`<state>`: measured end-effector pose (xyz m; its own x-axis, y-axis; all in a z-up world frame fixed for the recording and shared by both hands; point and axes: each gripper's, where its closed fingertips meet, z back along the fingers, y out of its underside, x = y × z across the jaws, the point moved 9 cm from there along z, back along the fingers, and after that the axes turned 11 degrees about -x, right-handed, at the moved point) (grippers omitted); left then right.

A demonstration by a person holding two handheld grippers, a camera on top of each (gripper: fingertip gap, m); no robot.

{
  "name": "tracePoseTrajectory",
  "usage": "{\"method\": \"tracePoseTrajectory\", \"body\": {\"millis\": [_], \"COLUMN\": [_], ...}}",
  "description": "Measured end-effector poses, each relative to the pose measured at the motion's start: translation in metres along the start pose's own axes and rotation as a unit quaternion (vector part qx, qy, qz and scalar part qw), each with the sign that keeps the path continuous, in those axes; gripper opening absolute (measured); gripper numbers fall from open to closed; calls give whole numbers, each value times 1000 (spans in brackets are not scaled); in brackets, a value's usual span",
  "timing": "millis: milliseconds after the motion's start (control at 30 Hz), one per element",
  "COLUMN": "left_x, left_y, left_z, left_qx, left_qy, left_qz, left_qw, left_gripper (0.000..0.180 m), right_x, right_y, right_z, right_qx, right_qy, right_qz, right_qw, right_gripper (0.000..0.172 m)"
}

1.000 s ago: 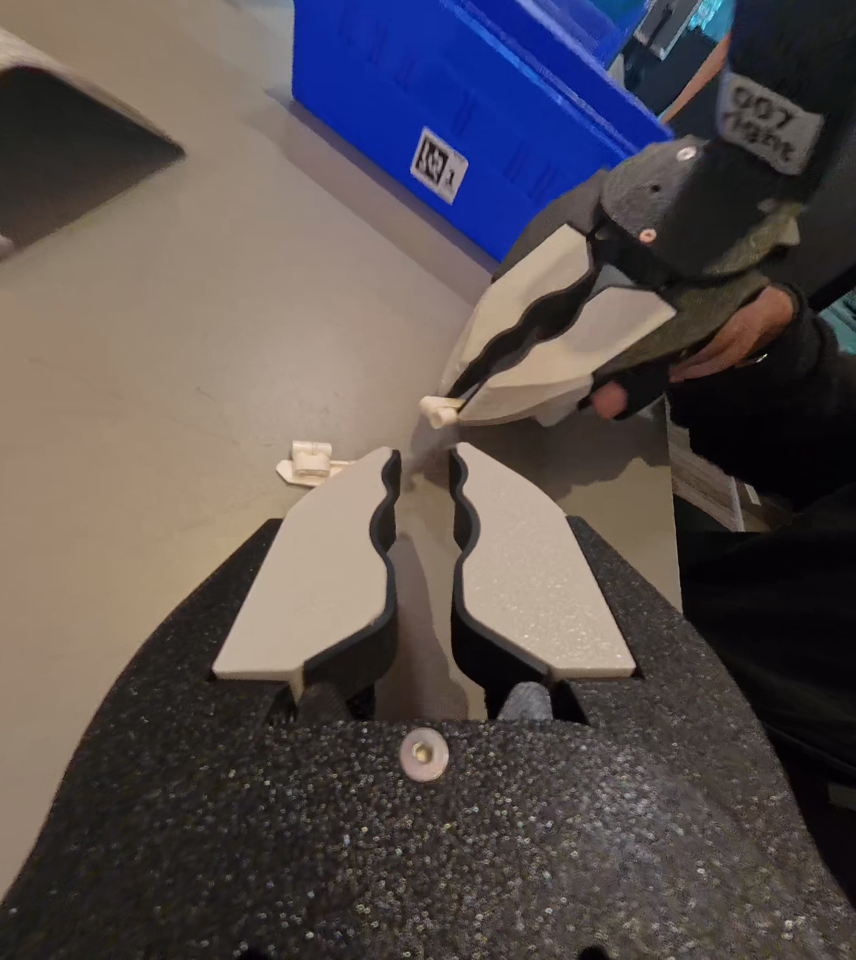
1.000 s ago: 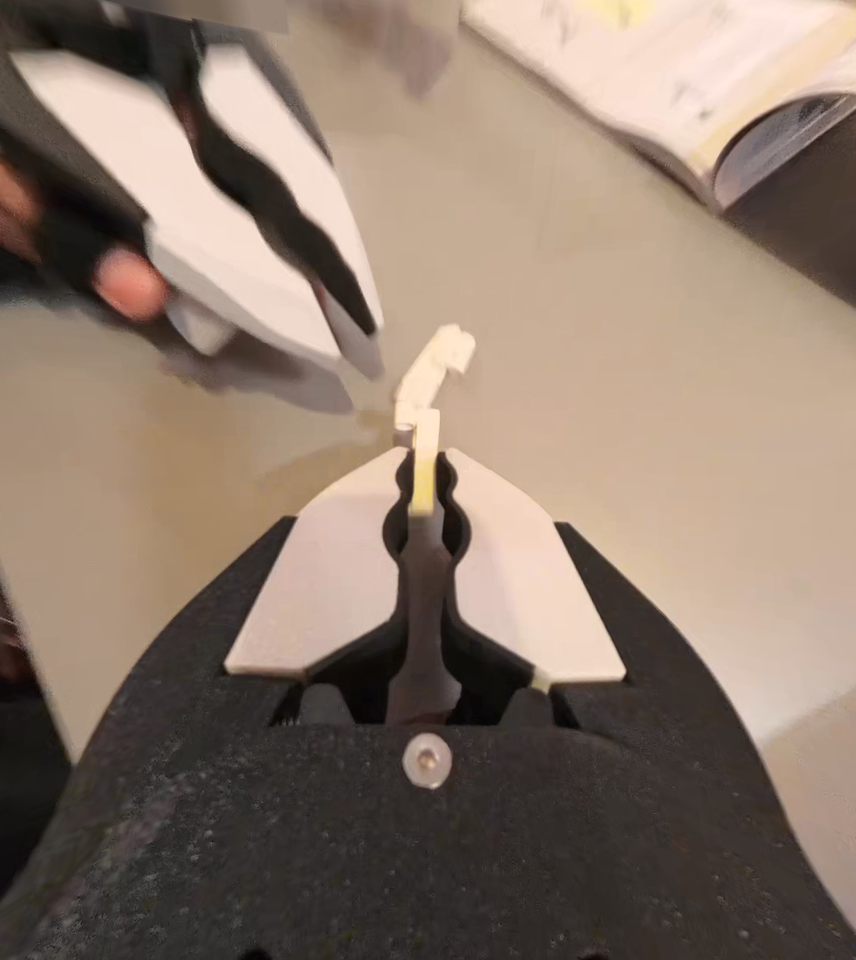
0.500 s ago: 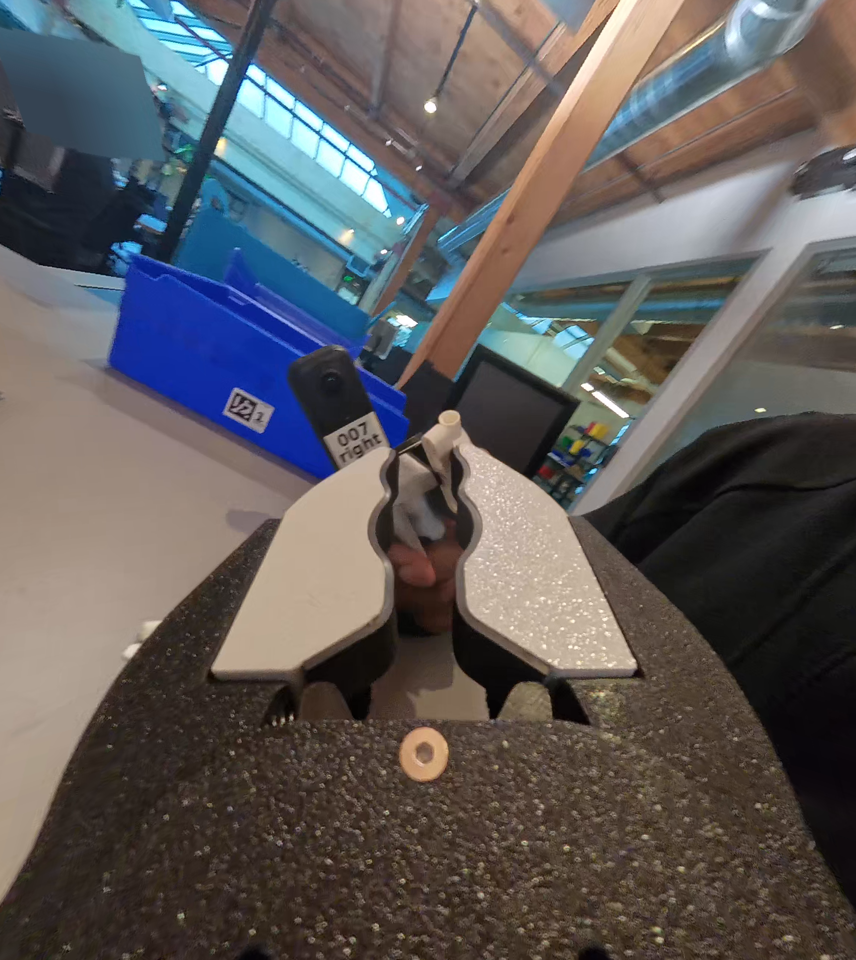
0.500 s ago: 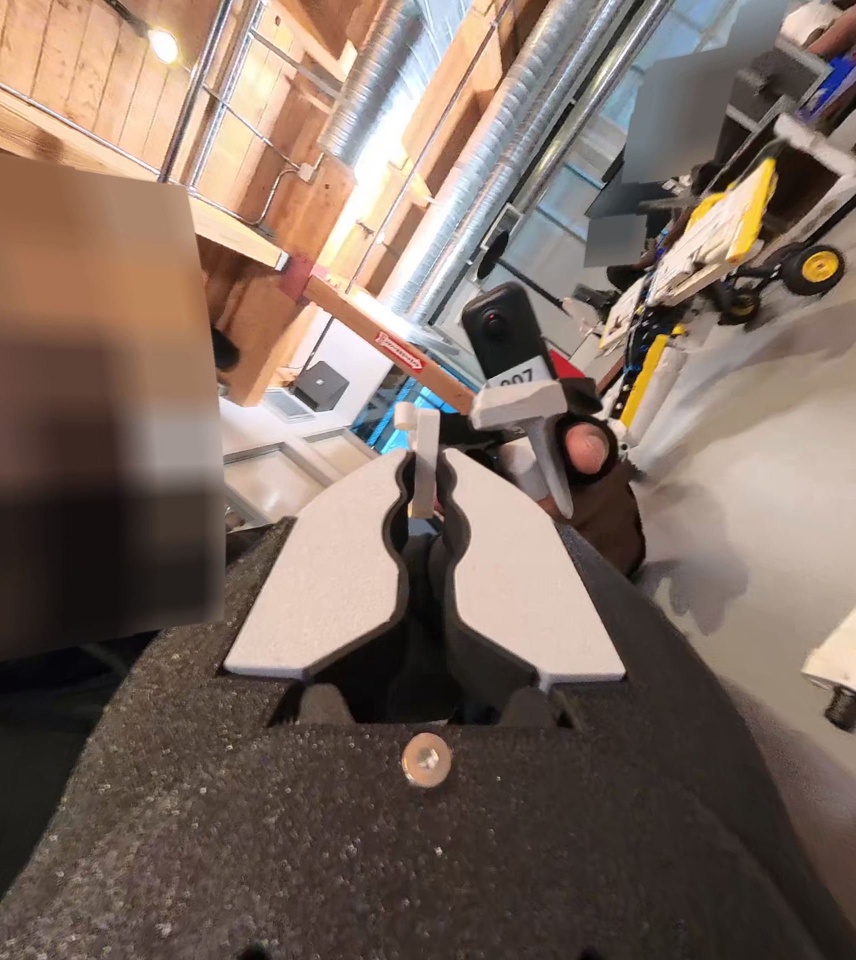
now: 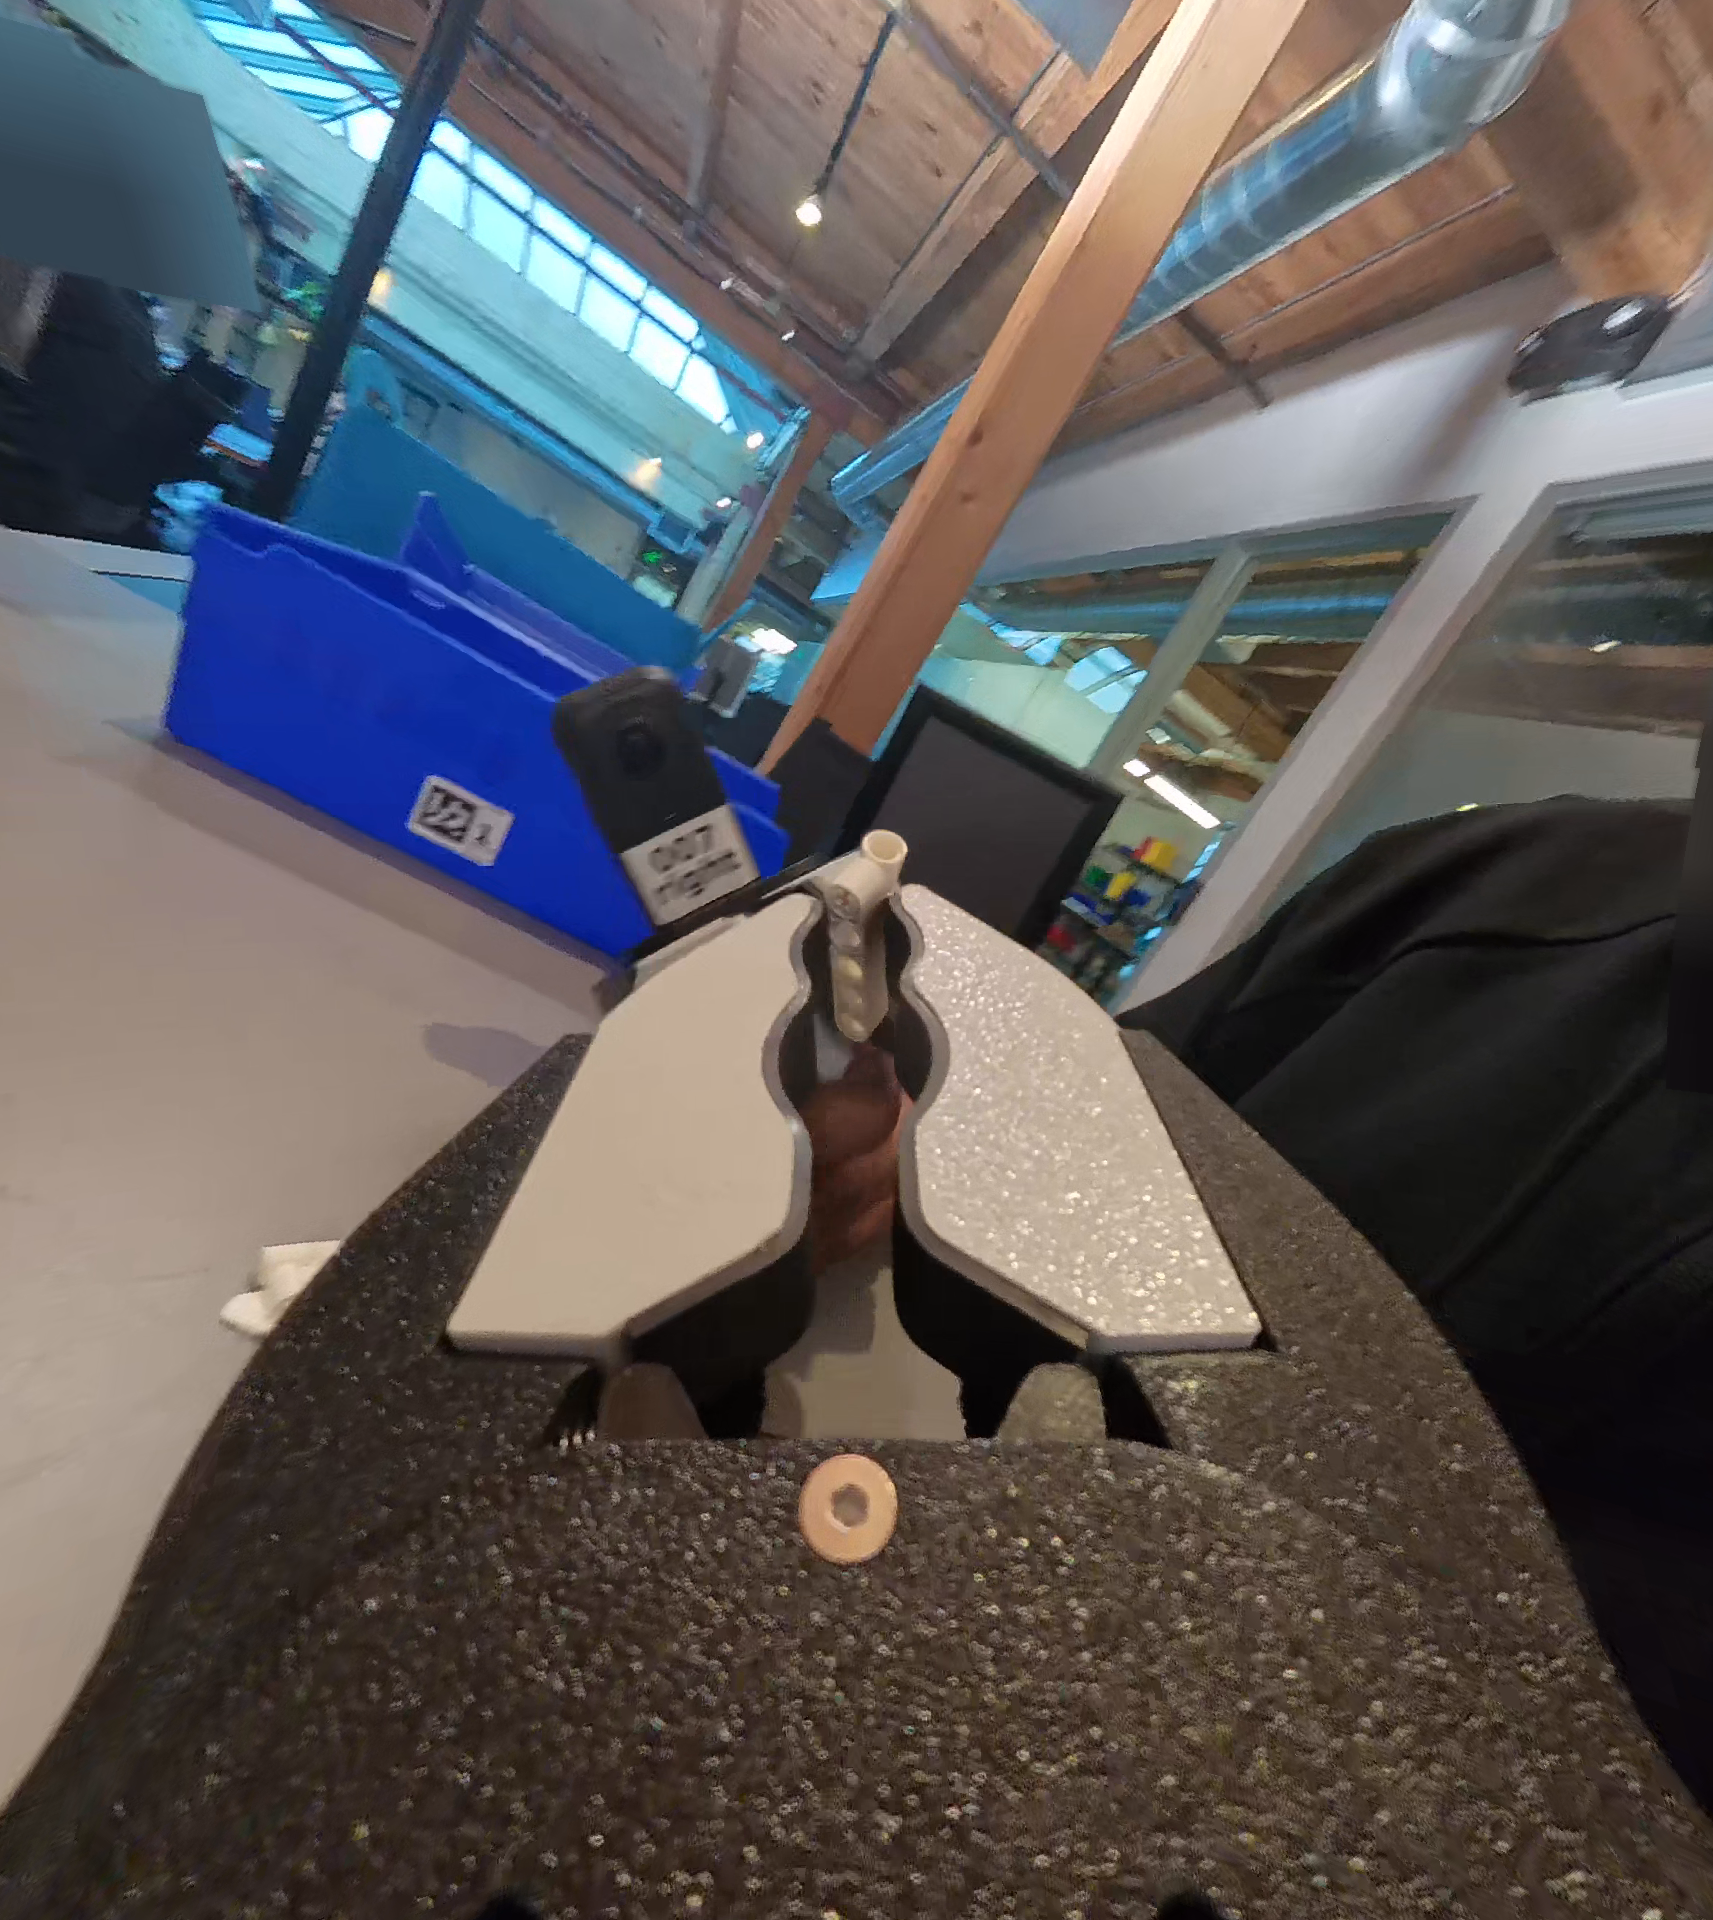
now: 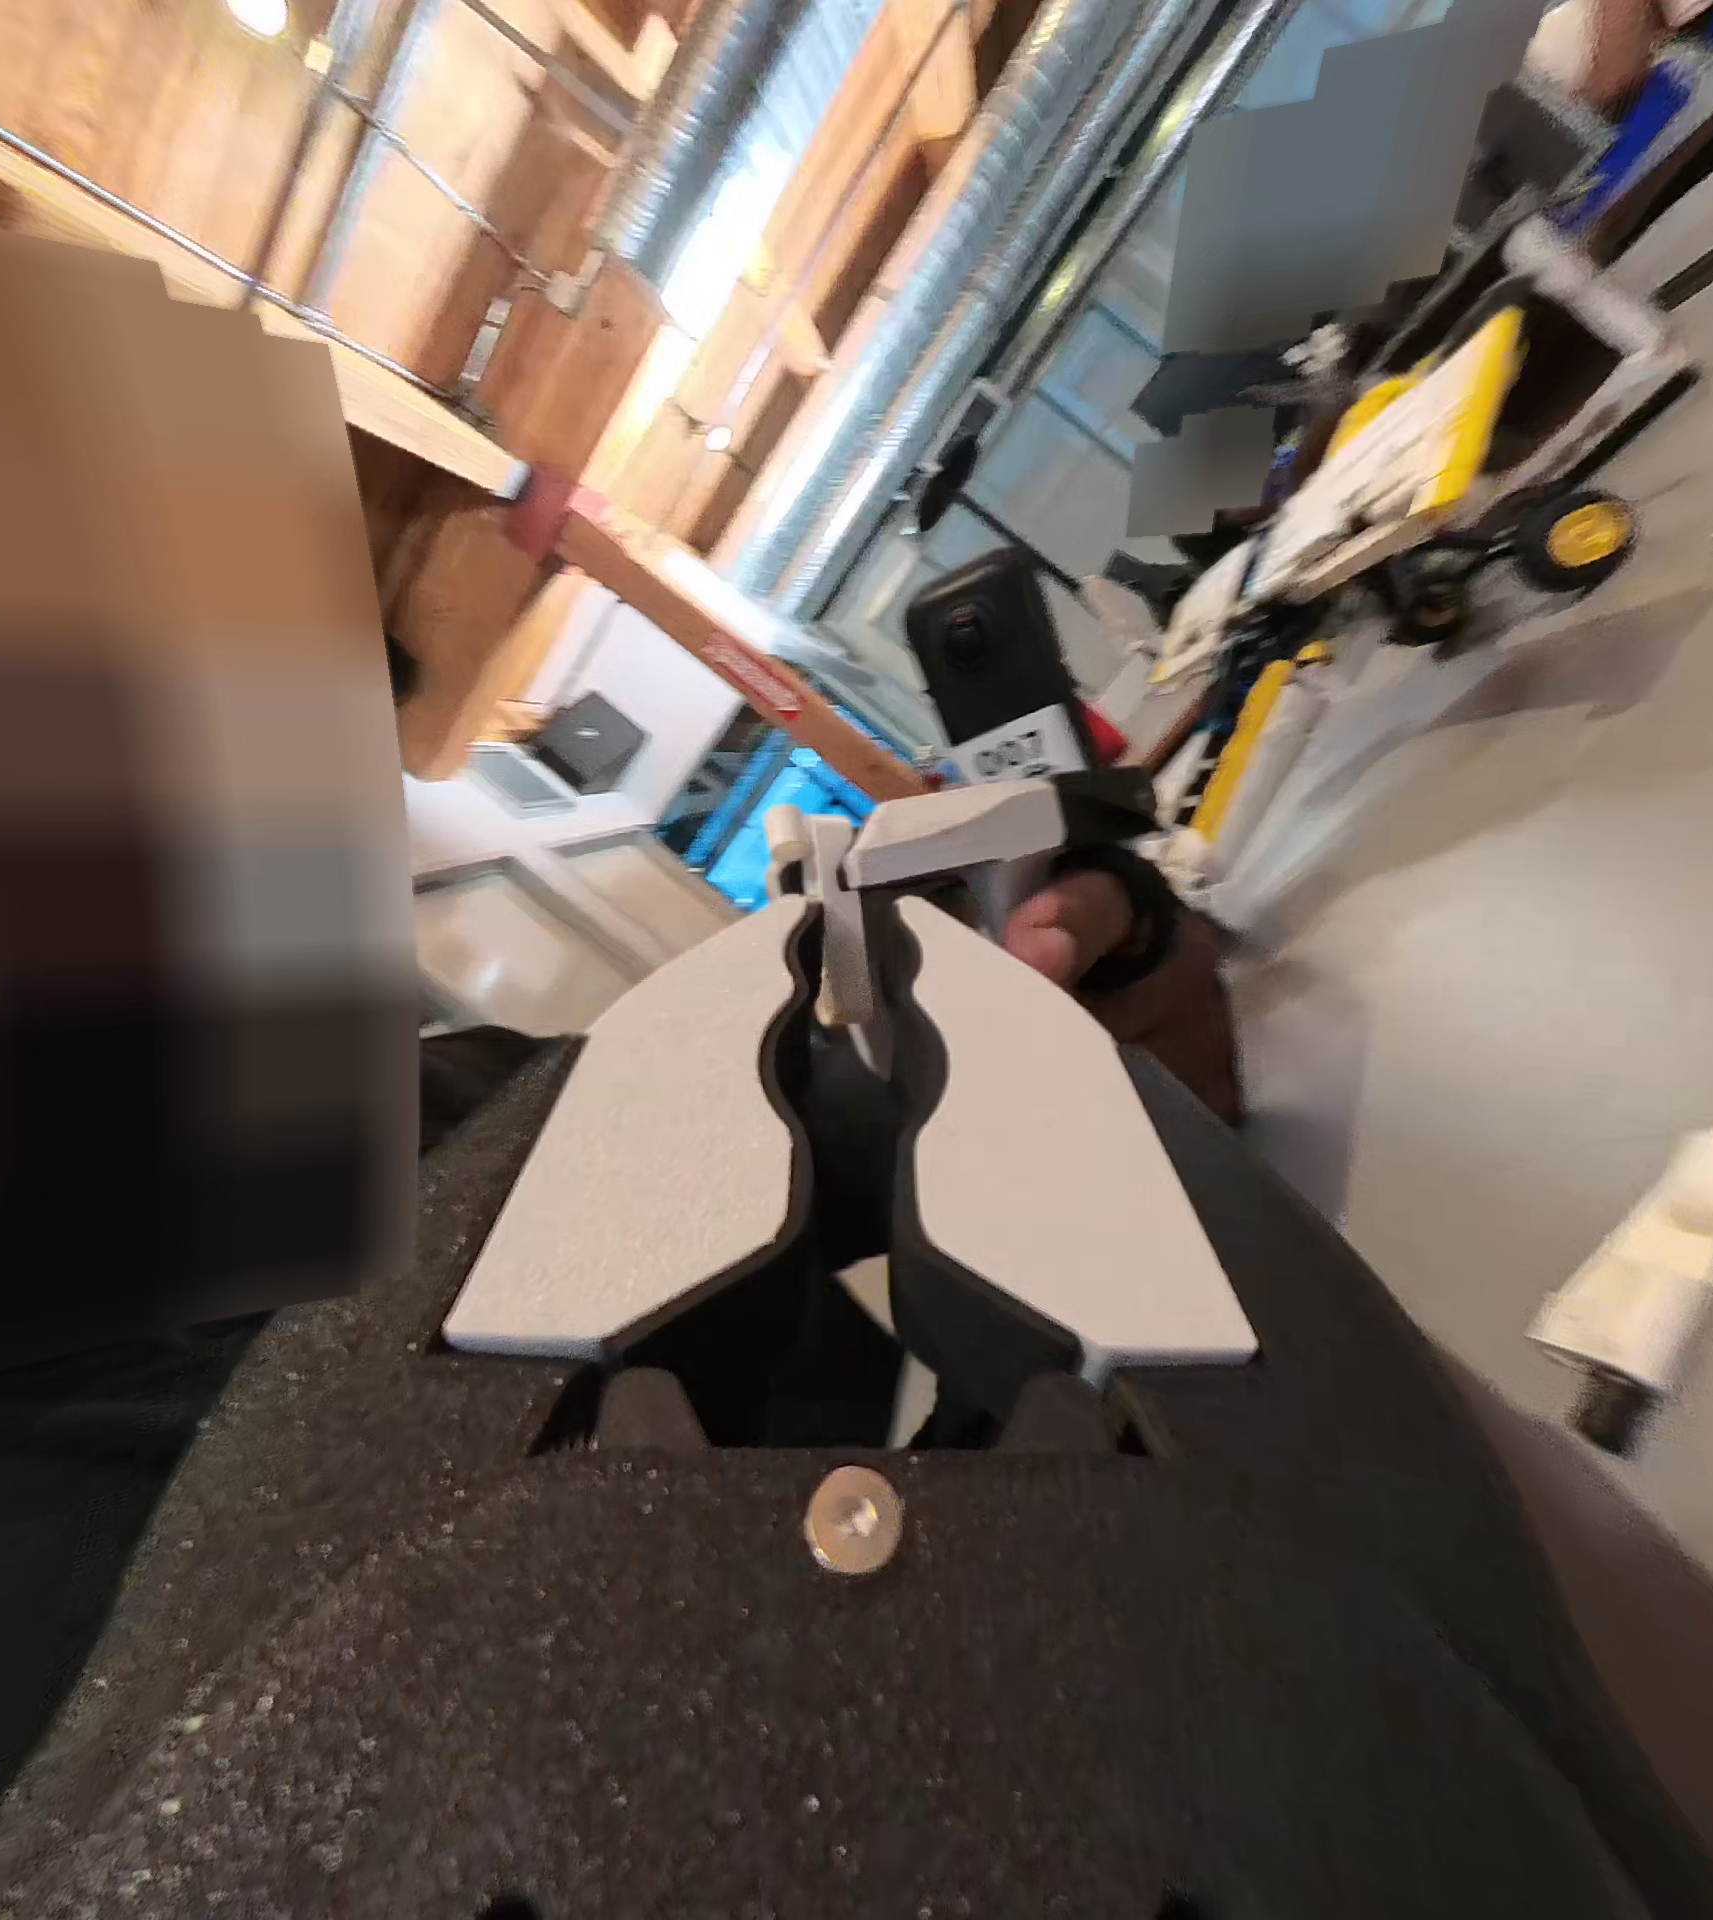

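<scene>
Cream plastic piece (image 5: 857,961) sits pinched between both tongs' tips.

Bright daylight from skylights (image 5: 561,260); wide-angle edge warp; right view motion-blurred.

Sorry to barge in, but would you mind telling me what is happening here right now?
A person holds two claws raised above a grey table, tips facing each other. A small white plastic piece sits between the fingers of the left claw, and the right claw has the same piece between its fingers. A blue bin stands behind.
</scene>
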<state>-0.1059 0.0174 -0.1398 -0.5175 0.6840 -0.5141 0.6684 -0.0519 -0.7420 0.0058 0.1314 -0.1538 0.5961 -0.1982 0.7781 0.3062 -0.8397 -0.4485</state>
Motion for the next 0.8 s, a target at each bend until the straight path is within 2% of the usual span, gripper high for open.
{"method": "tracePoseTrajectory", "body": {"millis": [100, 200, 300, 467, 800], "left_x": [4, 4, 3, 2, -1], "left_y": [-6, -6, -3, 5, 11], "left_z": [2, 1, 0, -2, -5], "left_qx": [49, 119, 154, 199, 213], "left_qy": [-75, -125, -132, -124, -114], "left_qz": [-60, -125, -157, -185, -193], "left_qw": [994, 977, 967, 955, 951], "left_gripper": [10, 10, 10, 10, 9], "right_x": [4, 16, 22, 21, 20], "right_y": [-13, -19, -16, -15, -11], "right_z": [7, 6, -1, -3, 2], "right_qx": [21, 107, 167, 182, 216], "right_qy": [86, 148, 149, 120, 118], "right_qz": [139, 317, 408, 412, 411], "right_qw": [986, 931, 885, 885, 878], "right_gripper": [14, 16, 16, 11, 8]}}
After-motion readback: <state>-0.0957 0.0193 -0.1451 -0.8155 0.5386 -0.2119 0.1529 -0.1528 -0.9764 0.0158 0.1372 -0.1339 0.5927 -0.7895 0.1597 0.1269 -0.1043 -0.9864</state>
